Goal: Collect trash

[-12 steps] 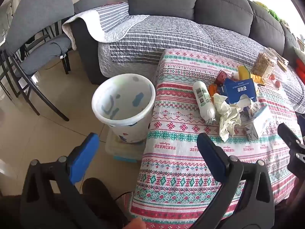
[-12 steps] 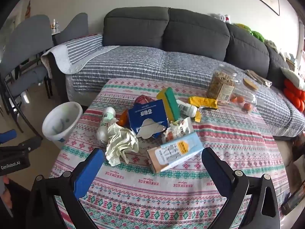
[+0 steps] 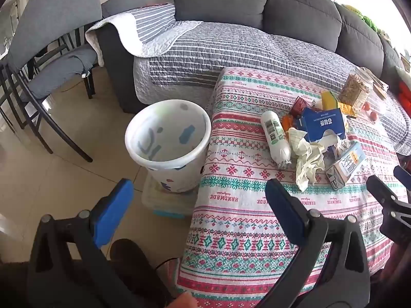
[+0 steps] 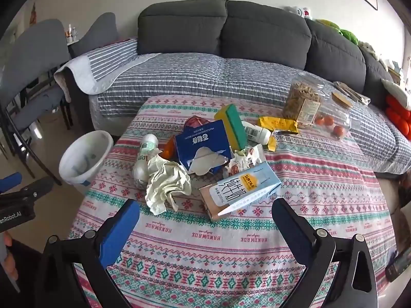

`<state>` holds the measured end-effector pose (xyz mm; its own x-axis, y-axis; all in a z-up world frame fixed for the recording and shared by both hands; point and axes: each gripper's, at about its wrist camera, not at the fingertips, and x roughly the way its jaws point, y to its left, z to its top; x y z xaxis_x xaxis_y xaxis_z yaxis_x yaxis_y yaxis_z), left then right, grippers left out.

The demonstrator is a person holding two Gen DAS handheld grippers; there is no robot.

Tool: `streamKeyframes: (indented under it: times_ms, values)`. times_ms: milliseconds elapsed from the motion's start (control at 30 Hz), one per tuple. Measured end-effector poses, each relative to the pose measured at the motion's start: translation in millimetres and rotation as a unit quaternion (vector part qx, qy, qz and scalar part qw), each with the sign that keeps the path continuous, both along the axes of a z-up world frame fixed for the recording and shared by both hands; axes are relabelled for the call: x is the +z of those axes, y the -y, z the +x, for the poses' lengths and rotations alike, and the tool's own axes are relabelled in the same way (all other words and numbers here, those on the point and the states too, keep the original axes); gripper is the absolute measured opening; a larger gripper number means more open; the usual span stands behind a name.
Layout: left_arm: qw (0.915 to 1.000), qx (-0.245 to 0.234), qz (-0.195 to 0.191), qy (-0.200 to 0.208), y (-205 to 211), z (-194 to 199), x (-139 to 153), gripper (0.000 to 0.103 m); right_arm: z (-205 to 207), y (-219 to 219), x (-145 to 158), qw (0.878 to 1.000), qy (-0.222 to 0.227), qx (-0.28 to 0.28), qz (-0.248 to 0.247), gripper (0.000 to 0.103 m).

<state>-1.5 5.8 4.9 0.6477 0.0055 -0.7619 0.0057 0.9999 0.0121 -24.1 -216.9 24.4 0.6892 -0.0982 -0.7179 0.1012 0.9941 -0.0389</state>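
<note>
A pile of trash lies mid-table: a light blue milk carton, a crumpled cream tissue, a blue tissue box, a white bottle, a snack wrapper and a yellow-green sponge. My right gripper is open and empty, just in front of the carton. My left gripper is open and empty, over the table's left front edge. The white trash bin stands on the floor left of the table; it also shows in the right wrist view.
The table has a patterned cloth. A jar of snacks, a jar with small tomatoes and a yellow packet sit at the far right. A grey sofa is behind. Chairs stand left.
Both grippers have moved slightly forward toward the table and the pile. Both stay open and empty.
</note>
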Motion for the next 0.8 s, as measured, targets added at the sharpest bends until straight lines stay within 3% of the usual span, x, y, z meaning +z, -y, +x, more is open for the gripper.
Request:
streamKeyframes:
  times_ms: [800]
  values:
    - [1.0,0.003,-0.006,0.007,-3.4,-0.5,1.9,0.102,8.0,-6.5,-6.6,1.0,-0.011,0.005,0.014,0.103]
